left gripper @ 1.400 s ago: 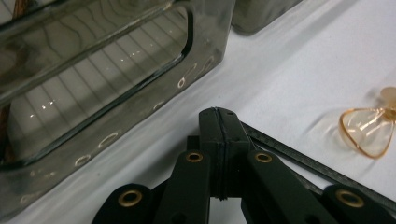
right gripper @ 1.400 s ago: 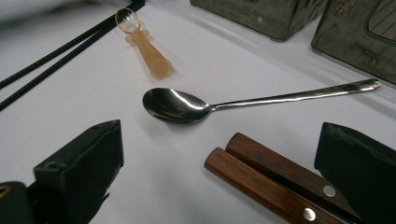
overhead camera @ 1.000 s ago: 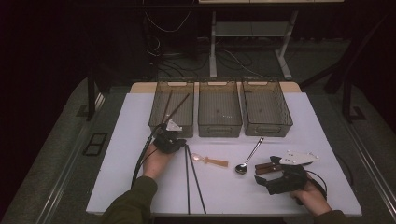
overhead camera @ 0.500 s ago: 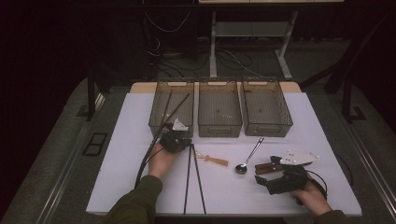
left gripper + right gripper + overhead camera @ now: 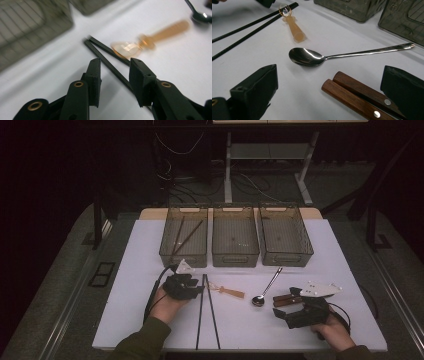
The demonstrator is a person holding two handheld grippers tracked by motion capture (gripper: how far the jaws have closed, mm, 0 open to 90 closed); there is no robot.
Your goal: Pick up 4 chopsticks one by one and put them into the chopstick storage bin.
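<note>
Two long black chopsticks (image 5: 206, 312) lie side by side on the white table (image 5: 140, 270). My left gripper (image 5: 198, 287) is at their far ends and open; in the left gripper view (image 5: 115, 63) one chopstick (image 5: 110, 65) runs between the jaws. A small amber spoon (image 5: 227, 291) (image 5: 150, 36) lies just beyond. My right gripper (image 5: 286, 306) (image 5: 330, 75) stands open around two wooden handles (image 5: 287, 298) (image 5: 354, 95), with its pads apart from them. A metal spoon (image 5: 265, 290) (image 5: 312, 57) lies between the amber spoon (image 5: 293, 26) and the handles.
Three dark mesh bins stand in a row at the back: the left bin (image 5: 184, 252) holds two chopsticks, while the middle bin (image 5: 235, 254) and right bin (image 5: 286, 254) look bare. The table's front edge is close to both hands.
My left gripper has drawn back a little from the left bin toward the person and lowered onto the far ends of the chopsticks. The right gripper has stayed put.
</note>
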